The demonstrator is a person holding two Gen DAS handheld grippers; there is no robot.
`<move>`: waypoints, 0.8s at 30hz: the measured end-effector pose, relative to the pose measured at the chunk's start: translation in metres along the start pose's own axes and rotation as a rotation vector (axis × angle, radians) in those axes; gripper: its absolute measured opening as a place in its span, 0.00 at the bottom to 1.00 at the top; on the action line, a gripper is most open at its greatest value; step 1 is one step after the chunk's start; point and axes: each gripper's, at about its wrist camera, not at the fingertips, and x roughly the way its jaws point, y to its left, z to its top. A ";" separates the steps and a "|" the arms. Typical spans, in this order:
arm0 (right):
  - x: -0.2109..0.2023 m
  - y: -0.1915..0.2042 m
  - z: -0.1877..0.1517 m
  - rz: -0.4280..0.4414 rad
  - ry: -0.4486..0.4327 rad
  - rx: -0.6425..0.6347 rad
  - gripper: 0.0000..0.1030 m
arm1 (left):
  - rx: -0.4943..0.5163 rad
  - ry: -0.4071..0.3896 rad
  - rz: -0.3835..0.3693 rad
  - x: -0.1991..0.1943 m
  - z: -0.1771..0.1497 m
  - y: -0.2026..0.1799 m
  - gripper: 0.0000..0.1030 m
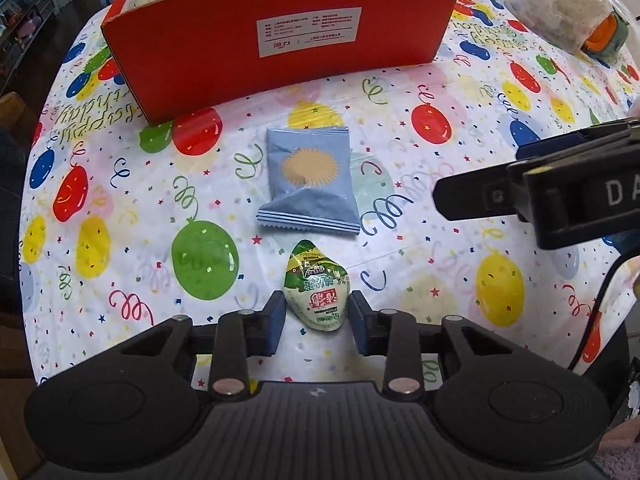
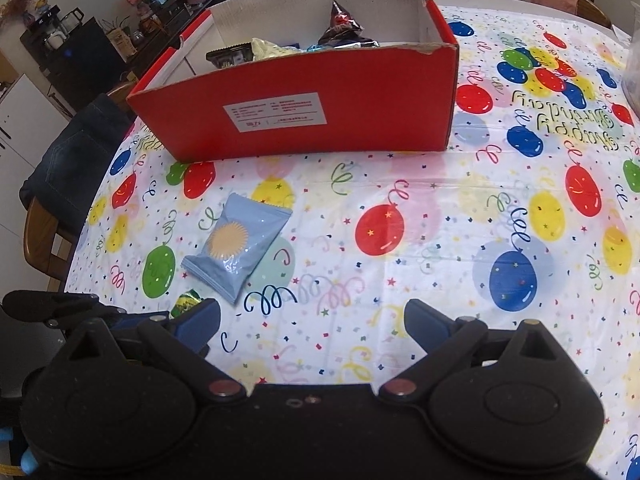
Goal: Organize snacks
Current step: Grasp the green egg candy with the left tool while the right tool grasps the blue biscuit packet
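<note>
A small green-and-white snack packet (image 1: 316, 292) lies on the balloon-print tablecloth (image 1: 440, 264). My left gripper (image 1: 317, 318) is shut on it, one blue pad pressing each side. A light blue packet with a gold sunburst (image 1: 310, 180) lies flat just beyond it. Farther back stands the red cardboard box (image 1: 280, 40). The right wrist view shows several wrapped snacks (image 2: 344, 28) inside the box (image 2: 300, 120). My right gripper (image 2: 314, 320) hovers open over bare cloth with nothing between its fingers. The blue packet (image 2: 236, 244) is to its left, with the green packet's tip (image 2: 186, 302) peeking out nearer by.
A clear plastic bag of white stuff (image 1: 560, 4) and an orange-green object (image 1: 604, 36) sit at the far right of the table. A wooden chair (image 2: 40, 236) with dark jeans (image 2: 76, 160) draped on it stands at the table's left edge.
</note>
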 end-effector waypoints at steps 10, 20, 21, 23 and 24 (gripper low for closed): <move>0.015 0.019 0.012 -0.010 0.024 -0.044 0.94 | -0.100 -0.013 -0.028 -0.008 -0.005 0.019 0.32; 0.047 0.057 0.033 -0.008 0.060 -0.026 0.89 | -0.221 -0.047 -0.001 -0.025 -0.025 0.054 0.32; 0.052 0.060 0.036 -0.022 0.065 -0.014 0.88 | -0.232 -0.049 0.000 -0.026 -0.026 0.057 0.32; 0.061 0.063 0.038 -0.052 0.074 0.005 0.84 | -0.250 -0.055 0.004 -0.030 -0.030 0.062 0.32; 0.065 0.065 0.039 -0.062 0.078 0.013 0.82 | -0.255 -0.059 0.007 -0.031 -0.032 0.064 0.32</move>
